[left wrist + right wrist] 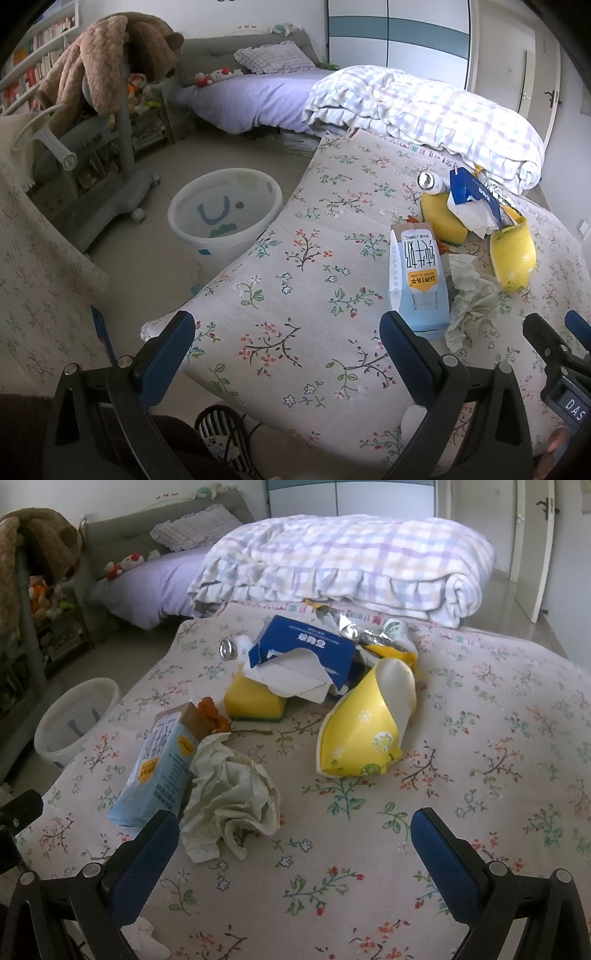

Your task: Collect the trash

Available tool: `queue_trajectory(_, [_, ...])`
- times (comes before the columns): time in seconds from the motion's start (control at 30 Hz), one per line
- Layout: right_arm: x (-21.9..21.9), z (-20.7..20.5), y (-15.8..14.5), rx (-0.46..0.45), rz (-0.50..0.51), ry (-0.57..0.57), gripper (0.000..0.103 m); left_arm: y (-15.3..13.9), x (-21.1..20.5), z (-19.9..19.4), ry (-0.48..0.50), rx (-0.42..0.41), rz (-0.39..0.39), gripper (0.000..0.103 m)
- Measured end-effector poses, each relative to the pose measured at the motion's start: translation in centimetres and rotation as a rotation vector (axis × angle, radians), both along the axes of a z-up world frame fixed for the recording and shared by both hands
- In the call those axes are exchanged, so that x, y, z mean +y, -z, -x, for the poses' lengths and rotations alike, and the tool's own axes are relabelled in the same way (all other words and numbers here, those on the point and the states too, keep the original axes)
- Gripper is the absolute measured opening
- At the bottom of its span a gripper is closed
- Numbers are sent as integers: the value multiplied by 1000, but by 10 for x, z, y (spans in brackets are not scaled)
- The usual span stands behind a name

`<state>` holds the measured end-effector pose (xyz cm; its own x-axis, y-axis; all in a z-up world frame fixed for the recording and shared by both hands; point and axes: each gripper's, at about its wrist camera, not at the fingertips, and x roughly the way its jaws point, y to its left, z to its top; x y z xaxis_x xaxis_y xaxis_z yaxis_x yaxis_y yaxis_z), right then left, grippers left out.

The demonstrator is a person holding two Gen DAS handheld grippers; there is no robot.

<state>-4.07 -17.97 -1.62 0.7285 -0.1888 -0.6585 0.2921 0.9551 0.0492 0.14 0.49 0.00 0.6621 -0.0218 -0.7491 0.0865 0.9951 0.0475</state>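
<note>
While both tools hover with nothing between their fingers, the left gripper (pixel 287 334) and the right gripper (pixel 295 829) each stand with jaws spread wide above the floral cloth (pixel 480 738). One light-blue milk carton (pixel 157 766) lies flat on that cloth, its long axis running from the near edge away toward the folded checked quilt (pixel 351 561), opened brown end farthest from the cameras. Touching the carton's right side sits one crumpled paper wad (pixel 231 797). Beyond the carton lie one yellow sponge (pixel 255 701), one torn dark-blue box (pixel 306 648) resting on it, and one flattened yellow paper cup (pixel 364 725). Left of the carton, down on the floor, stands one white bin (pixel 221 208).
</note>
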Motion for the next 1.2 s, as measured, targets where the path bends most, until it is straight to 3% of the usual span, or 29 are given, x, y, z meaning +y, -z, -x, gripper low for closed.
queue_trajectory(0.87, [-14, 10, -4, -7, -12, 22, 103, -3, -8, 1, 23, 7, 13, 101])
queue_trajectory(1.2, [-42, 8, -18, 100, 3, 6, 103, 3, -31, -15, 173, 141, 48, 101])
